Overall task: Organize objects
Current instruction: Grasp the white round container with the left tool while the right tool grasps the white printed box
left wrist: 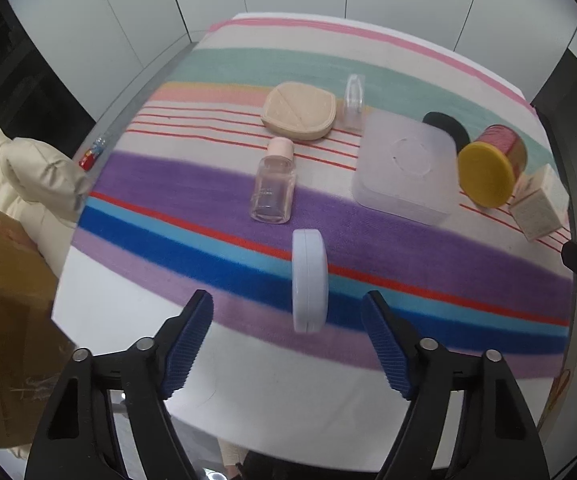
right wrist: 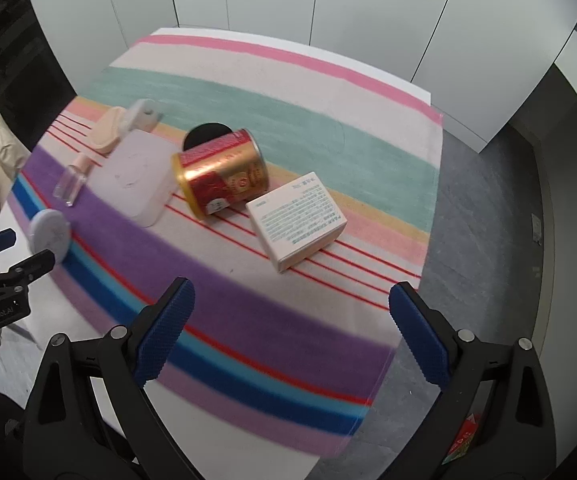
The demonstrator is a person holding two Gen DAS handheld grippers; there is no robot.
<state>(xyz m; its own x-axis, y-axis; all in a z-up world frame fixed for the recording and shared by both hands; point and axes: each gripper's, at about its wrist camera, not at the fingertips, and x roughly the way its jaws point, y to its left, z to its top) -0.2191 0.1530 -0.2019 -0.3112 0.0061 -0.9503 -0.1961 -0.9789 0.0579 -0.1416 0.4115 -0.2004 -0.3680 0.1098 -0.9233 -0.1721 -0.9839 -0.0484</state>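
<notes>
My left wrist camera looks forward and down from the near table edge, close to the pale blue compact (left wrist: 308, 280). My right wrist camera sits further right, angled leftward; both share the striped cloth (right wrist: 280, 128) and translucent box (left wrist: 406, 164).

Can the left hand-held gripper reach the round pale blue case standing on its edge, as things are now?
Probably yes. The left hand-held gripper is open, the pale blue case stands just ahead between its fingers, and nothing lies between them.

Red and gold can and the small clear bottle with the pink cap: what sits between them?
The translucent white box lies between the can and the bottle. The right wrist view shows it best; the left wrist view agrees.
</notes>
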